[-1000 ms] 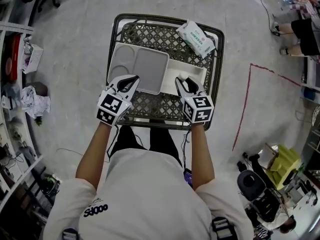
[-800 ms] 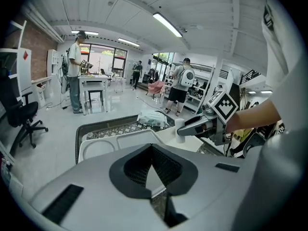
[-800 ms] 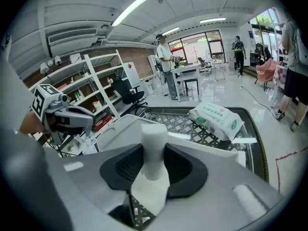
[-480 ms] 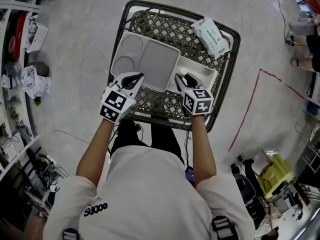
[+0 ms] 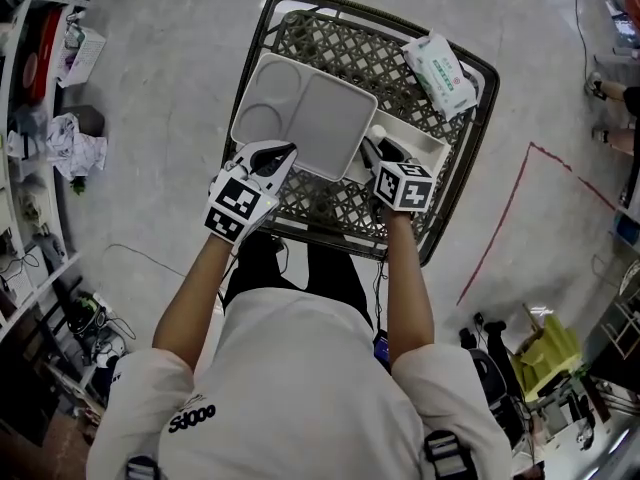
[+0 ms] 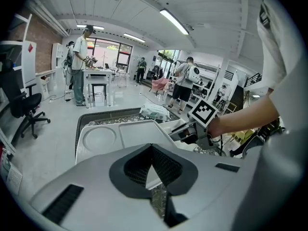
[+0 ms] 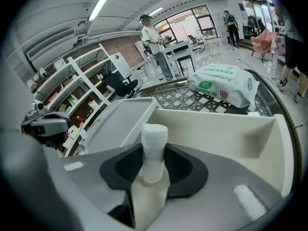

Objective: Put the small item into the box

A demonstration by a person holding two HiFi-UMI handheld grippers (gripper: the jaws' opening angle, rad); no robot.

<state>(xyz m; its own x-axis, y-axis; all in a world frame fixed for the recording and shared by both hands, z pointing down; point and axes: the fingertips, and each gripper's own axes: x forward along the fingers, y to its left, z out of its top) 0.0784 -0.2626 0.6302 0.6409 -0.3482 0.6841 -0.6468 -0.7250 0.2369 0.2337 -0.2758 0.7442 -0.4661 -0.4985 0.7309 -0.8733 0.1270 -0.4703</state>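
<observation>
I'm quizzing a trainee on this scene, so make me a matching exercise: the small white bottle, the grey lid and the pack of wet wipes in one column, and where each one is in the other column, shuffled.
Things:
1. small white plastic bottle
2. flat grey rectangular lid
3. white-and-green pack of wet wipes

Places:
A. far right corner of the dark metal lattice table
B. clamped in the right tongs, at the open white plastic box
C. on the table, left of that box's open part

Pairs: 1-B, 2-C, 3-A
</observation>
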